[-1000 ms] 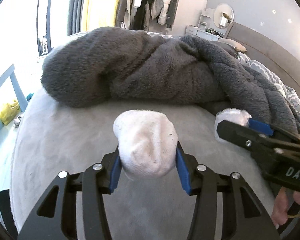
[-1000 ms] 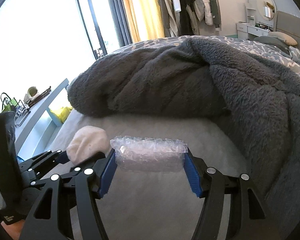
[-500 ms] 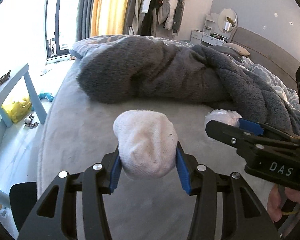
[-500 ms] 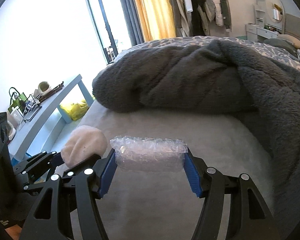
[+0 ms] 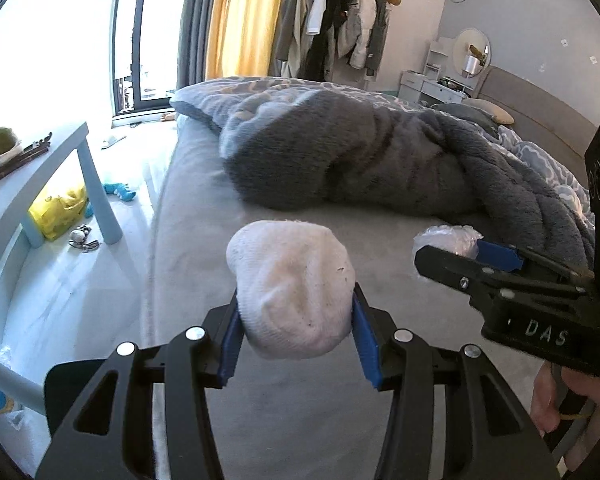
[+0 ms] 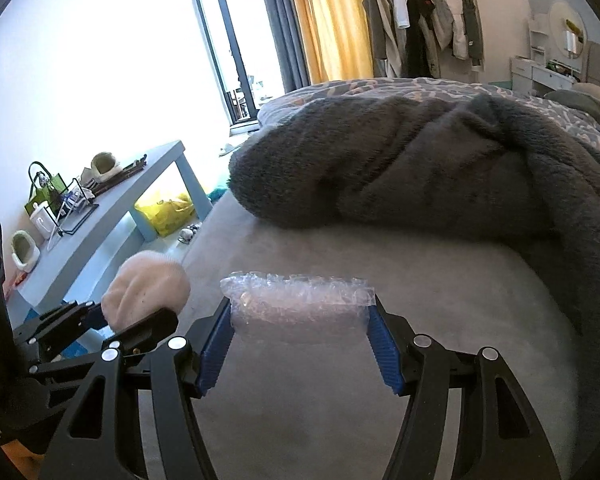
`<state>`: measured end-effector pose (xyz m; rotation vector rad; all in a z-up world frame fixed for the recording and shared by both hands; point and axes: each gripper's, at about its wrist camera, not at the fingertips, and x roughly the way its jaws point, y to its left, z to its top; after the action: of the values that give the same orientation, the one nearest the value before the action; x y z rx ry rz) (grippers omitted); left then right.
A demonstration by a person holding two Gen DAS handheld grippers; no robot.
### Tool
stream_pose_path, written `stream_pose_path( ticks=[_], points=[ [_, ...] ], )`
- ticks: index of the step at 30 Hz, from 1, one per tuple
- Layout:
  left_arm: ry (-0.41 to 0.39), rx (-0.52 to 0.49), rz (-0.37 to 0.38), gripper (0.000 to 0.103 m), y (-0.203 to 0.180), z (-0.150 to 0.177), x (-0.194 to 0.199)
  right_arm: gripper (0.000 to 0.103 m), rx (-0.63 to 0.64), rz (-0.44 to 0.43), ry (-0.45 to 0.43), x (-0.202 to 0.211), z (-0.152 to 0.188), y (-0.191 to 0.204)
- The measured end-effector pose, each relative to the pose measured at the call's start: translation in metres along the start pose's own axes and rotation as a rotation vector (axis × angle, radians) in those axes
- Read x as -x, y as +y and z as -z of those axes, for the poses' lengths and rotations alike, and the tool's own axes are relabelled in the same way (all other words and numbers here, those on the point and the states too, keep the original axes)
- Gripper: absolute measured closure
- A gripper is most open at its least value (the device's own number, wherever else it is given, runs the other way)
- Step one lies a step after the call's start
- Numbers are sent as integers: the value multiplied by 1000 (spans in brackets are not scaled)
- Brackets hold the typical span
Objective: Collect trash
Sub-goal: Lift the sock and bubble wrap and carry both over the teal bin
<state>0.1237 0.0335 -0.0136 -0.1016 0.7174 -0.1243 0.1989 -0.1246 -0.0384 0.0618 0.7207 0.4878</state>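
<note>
My left gripper [image 5: 294, 334] is shut on a balled white sock [image 5: 292, 288] and holds it above the grey bed sheet [image 5: 300, 420]. My right gripper [image 6: 302, 346] is shut on a wad of clear bubble wrap [image 6: 298, 302], also above the sheet. In the left wrist view the right gripper [image 5: 456, 254] stands at the right with the bubble wrap [image 5: 446, 236] at its tip. In the right wrist view the left gripper [image 6: 112, 316] is at the lower left with the sock [image 6: 146, 292].
A dark grey fleece blanket [image 5: 360, 160] lies heaped across the bed ahead. A light blue side table [image 6: 112, 216] with small items stands left of the bed, a yellow bag [image 5: 58, 212] under it. A window, curtains and hanging clothes [image 5: 332, 20] are at the back.
Both grippers have pulled back and away from the blanket, keeping the sock and the bubble wrap. More of the floor, side table and window now shows at the left.
</note>
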Motion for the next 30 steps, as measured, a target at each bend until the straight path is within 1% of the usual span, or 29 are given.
stream_pose_path(
  ticks=[4,14,20,25,30],
  points=[
    [5,10,-18,52,17,1,3,40,14,-20,0,-8,-3,17],
    [14,55,-69,52,74,9,16,39,54,-70,11,-29,-10,65],
    [43,85,-99,52,110,20,19,39,88,-109,20,-40,-12,99],
    [70,138,-114,52,141,31,22,39,115,-140,31,-49,-12,126],
    [98,155,-134,52,164,42,23,39,144,-164,53,-63,-8,152]
  ],
)
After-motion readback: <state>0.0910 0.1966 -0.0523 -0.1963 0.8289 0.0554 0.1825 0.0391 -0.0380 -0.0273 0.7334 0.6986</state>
